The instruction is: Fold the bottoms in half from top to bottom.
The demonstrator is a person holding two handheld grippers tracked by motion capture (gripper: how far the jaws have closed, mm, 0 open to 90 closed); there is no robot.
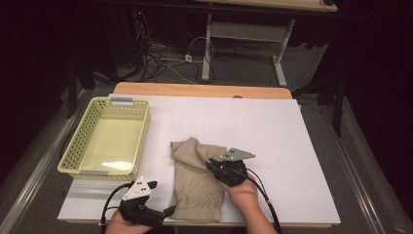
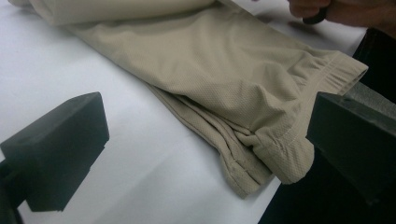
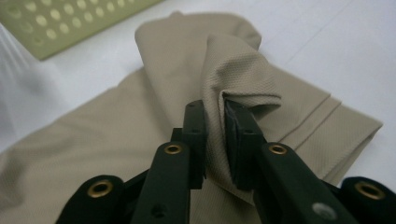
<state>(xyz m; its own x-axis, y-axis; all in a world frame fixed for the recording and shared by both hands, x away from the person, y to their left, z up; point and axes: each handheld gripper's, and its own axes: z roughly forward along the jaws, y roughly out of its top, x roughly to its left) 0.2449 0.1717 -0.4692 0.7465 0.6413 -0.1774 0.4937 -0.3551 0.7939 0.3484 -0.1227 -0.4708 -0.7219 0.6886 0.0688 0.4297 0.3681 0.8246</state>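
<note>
On the white-covered table (image 1: 272,131), a folded beige mesh-knit garment (image 1: 197,183) lies just right of an empty pale-yellow perforated plastic basket (image 1: 109,139). Right gripper (image 3: 215,128) pinches a raised fold of it. Left gripper (image 2: 205,140) rests at the garment's near hem, jaws wide apart, gripping nothing.

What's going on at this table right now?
A person is handling a beige mesh-knit garment lying on the white table with two handheld grippers. The right gripper has a fold of the fabric pinched between its black jaws, over the middle of the garment. The left gripper sits at the table's near edge with its jaws wide apart, the garment's hemmed corner lying between them untouched. A pale yellow perforated plastic basket stands to the left, with nothing in it.
</note>
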